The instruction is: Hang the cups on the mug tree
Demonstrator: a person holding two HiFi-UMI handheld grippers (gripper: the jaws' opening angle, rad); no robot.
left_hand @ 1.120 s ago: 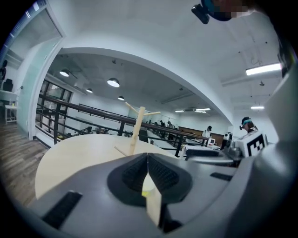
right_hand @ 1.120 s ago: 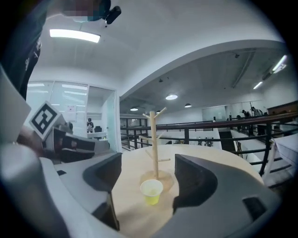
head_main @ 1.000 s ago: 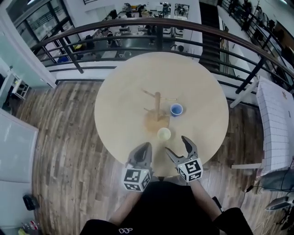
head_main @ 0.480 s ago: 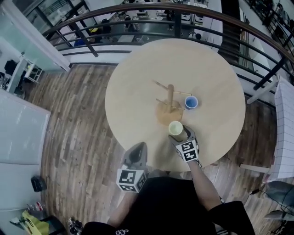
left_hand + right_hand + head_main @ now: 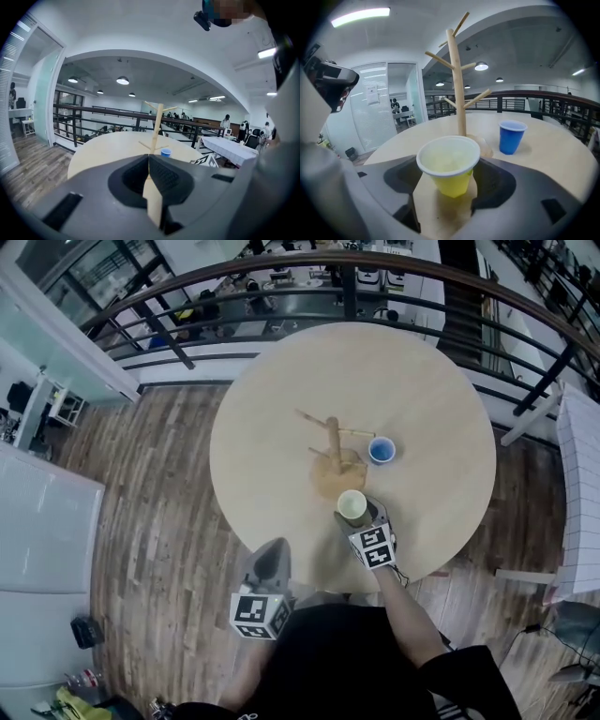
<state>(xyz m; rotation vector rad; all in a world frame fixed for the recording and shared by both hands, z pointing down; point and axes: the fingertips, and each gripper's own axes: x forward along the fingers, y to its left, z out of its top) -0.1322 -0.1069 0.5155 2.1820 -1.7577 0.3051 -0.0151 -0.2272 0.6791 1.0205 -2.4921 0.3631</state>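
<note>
right tongs (image 5: pixel 361 517) moved far, now closing round yellow cup (image 5: pixel 449 168); left tongs (image 5: pixel 149 161) pressed together. likely light, crushable: pinch mid-wall gently.

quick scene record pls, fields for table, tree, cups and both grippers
table: round, pale wood
mug tree: upright near centre, pegs bare
blue cup: upright on table beside mug tree, untouched
yellow cup: upright on table, between the jaws of the right gripper
right gripper: jaws closing around yellow cup, not yet pressing it
left gripper: shut, empty, off the table's near edge
</note>
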